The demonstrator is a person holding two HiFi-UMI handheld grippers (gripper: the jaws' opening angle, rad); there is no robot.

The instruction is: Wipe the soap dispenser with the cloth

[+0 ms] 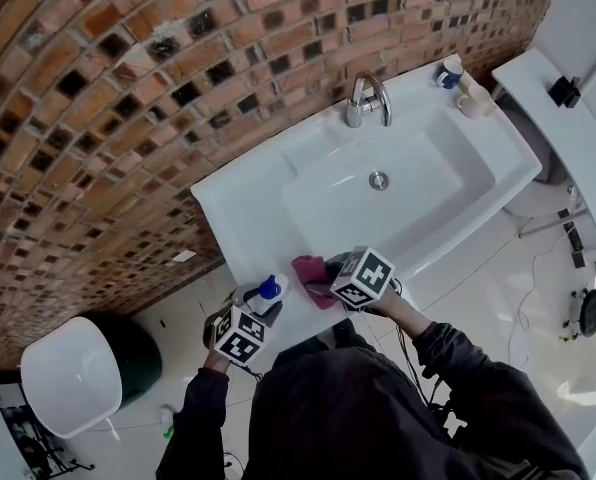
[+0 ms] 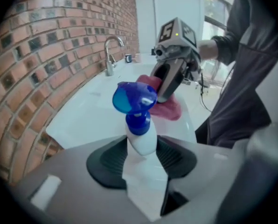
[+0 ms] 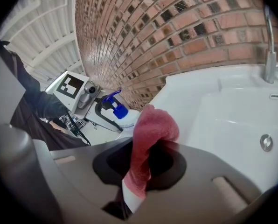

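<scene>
Only up close, not overhead: left claw [image 2: 142, 149] tight on soap dispenser [image 2: 140, 125], right claw [image 3: 140, 164] tight on cloth [image 3: 154, 129].

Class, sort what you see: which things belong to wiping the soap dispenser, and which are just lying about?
Job: soap dispenser, left gripper holding it; cloth, right gripper holding it.
Lying about: tap, cups at the sink's far corner.

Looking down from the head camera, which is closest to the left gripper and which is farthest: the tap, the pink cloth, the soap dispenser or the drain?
1. Soap dispenser, held by the left gripper itself.
2. Cloth, just to its right.
3. Drain, in the middle of the sink.
4. Tap, farthest back.
</scene>
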